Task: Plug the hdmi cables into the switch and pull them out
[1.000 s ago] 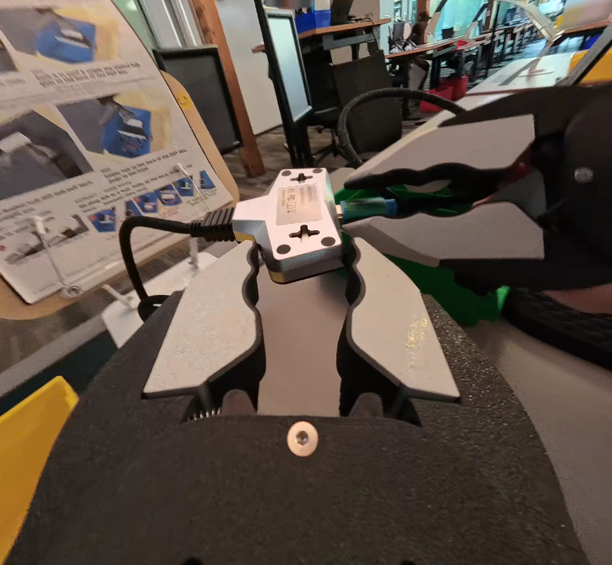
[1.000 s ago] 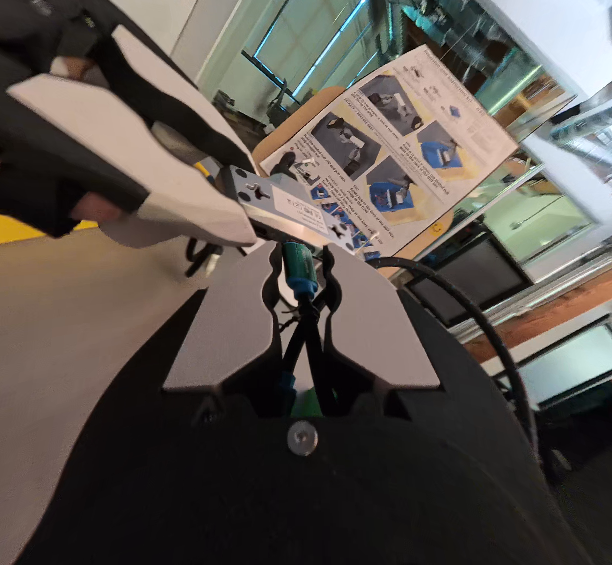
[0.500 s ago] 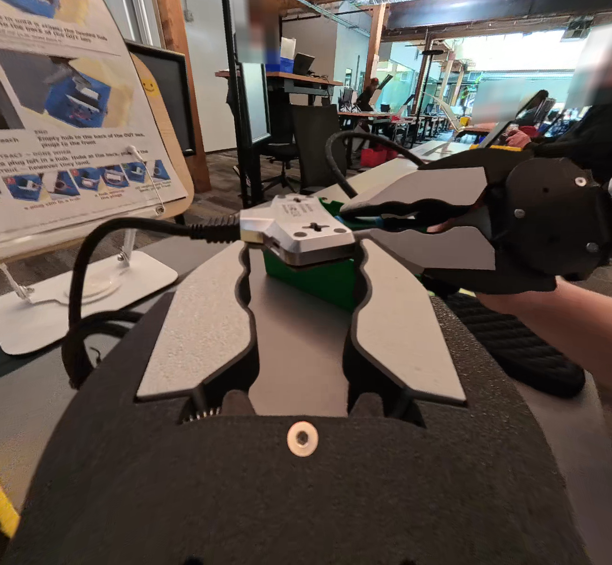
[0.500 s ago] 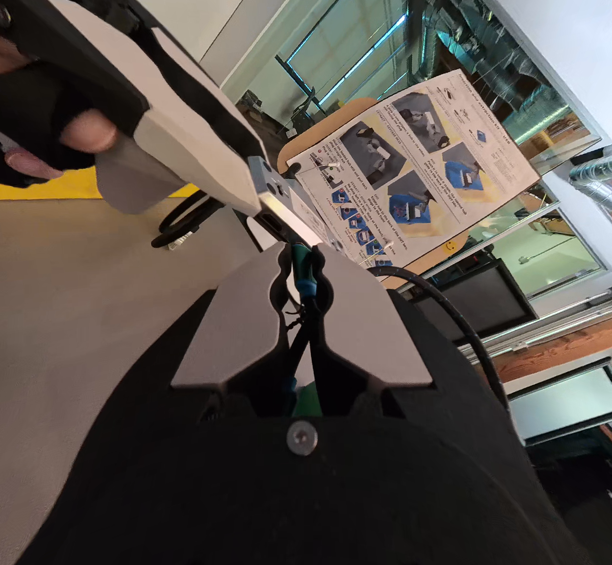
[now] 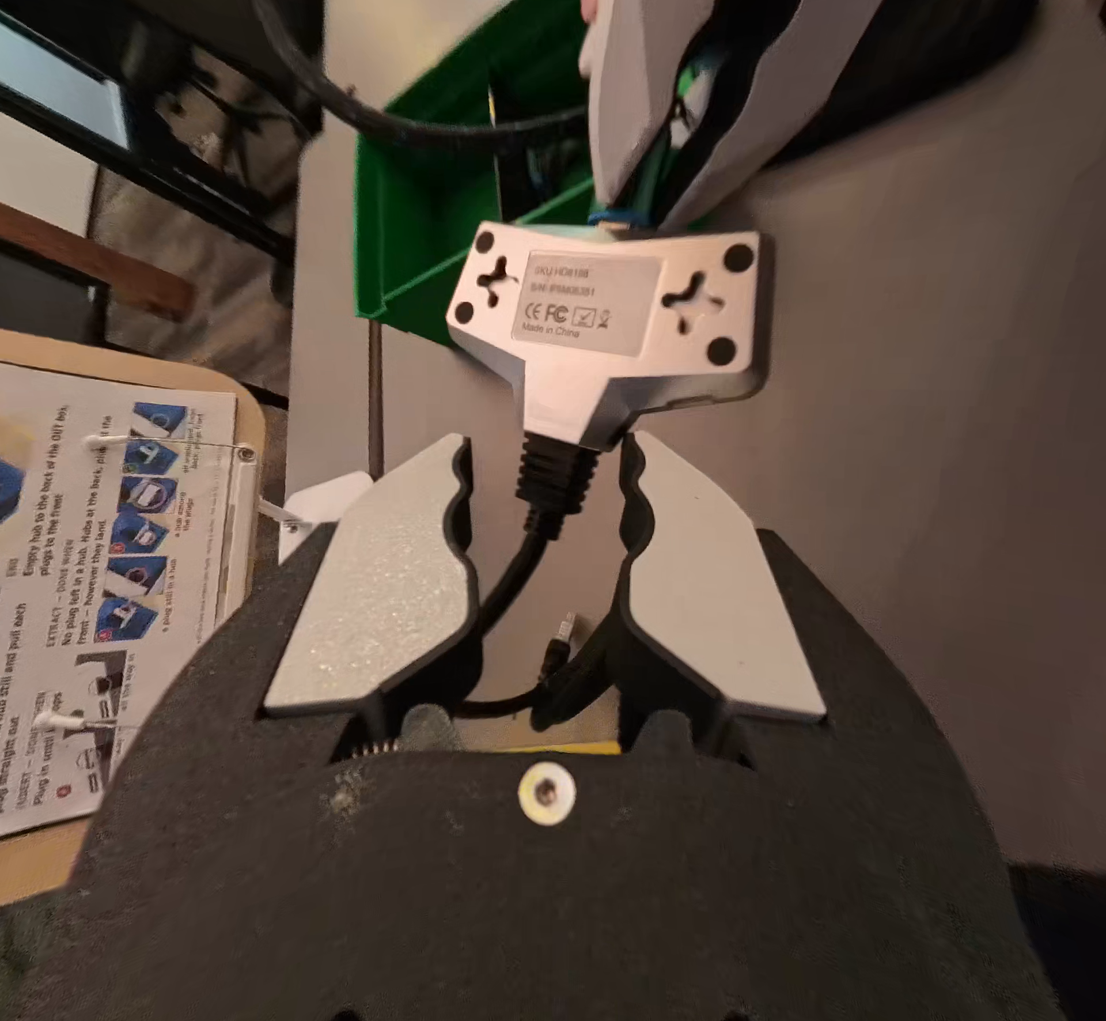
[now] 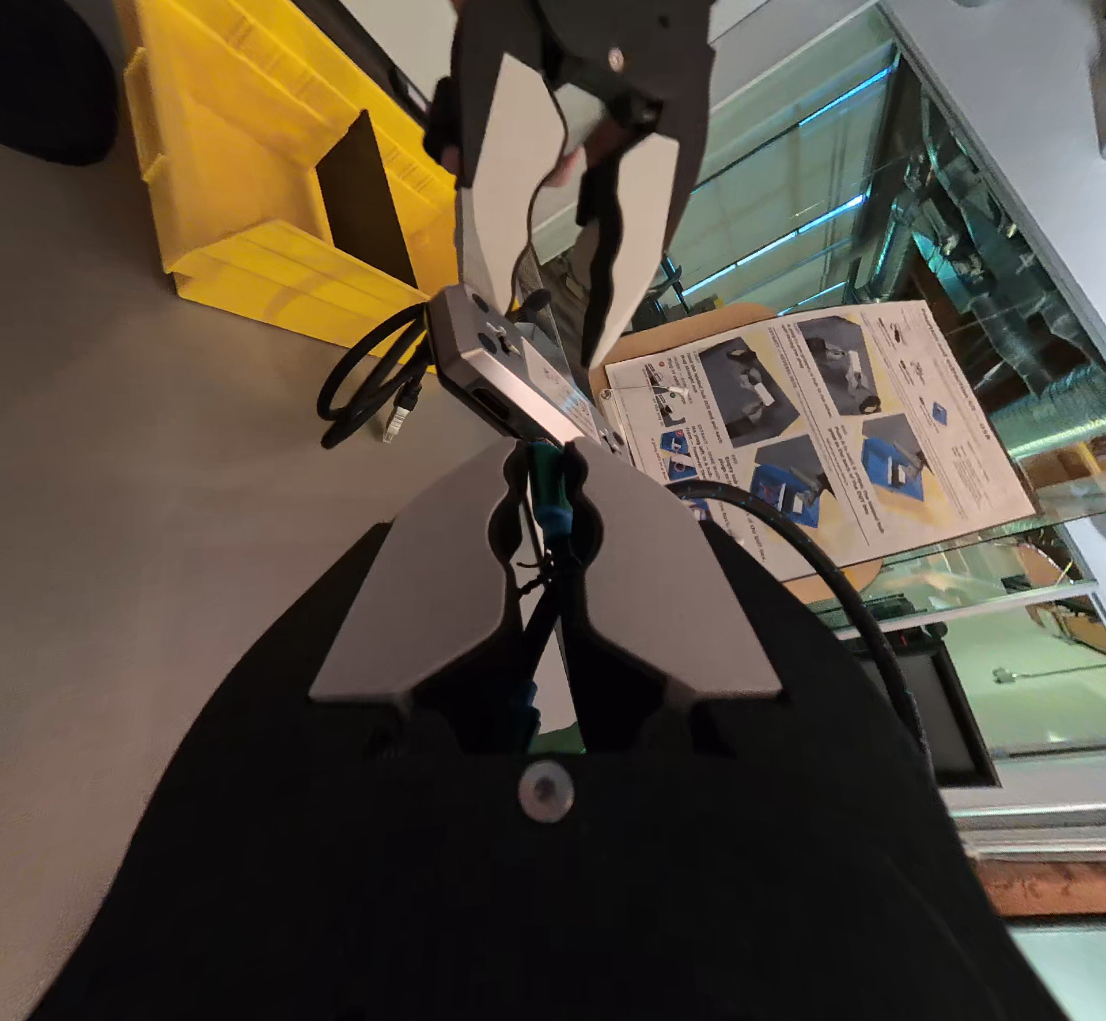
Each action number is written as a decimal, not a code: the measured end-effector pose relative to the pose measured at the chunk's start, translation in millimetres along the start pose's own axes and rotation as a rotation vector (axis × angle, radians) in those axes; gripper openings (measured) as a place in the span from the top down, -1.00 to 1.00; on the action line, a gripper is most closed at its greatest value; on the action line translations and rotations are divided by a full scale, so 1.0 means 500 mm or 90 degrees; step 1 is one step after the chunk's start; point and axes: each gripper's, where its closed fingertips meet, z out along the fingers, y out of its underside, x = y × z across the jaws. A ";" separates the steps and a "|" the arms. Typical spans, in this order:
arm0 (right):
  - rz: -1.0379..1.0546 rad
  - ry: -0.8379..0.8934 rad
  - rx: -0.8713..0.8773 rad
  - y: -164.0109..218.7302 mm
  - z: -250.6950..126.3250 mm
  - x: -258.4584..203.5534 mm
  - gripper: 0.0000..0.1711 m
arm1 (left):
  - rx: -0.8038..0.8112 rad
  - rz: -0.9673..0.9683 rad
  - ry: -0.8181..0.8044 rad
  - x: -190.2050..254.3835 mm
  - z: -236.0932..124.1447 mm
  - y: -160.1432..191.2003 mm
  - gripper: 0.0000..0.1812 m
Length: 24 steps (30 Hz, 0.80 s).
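Note:
The silver T-shaped switch (image 5: pixel 604 322) hangs in the air with its labelled underside toward the left wrist camera. My left gripper (image 5: pixel 544 444) is open. Its tips straddle the switch's stem and black cable boot (image 5: pixel 556 483), and the left pad stands off the stem. My right gripper (image 6: pixel 544 453) is shut on a green and blue HDMI plug (image 6: pixel 547 489) that sits in a port on the switch (image 6: pixel 503 375). The right gripper (image 5: pixel 652 202) also shows at the top of the left wrist view, above the switch. The left gripper (image 6: pixel 538 328) shows in the right wrist view.
A green bin (image 5: pixel 419 214) stands behind the switch and a yellow bin (image 6: pixel 239 154) on the grey table. A coiled black cable (image 6: pixel 365 387) with a loose plug lies on the table. An instruction sheet on a board (image 6: pixel 808 441) stands beside it.
My left gripper let go of the switch's side and swung round to its cable end. The right gripper kept its hold on the plug in the switch.

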 end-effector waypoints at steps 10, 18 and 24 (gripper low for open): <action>-0.075 -0.025 -0.005 0.003 -0.014 -0.018 0.89 | -0.027 0.023 0.067 0.039 0.050 0.005 0.57; 0.141 -0.040 -0.029 0.014 -0.006 0.020 0.69 | -0.061 0.105 -0.071 0.006 0.027 -0.002 0.58; 0.298 -0.172 -0.110 0.033 0.006 0.009 0.76 | -0.104 0.147 -0.122 -0.009 0.023 0.009 0.59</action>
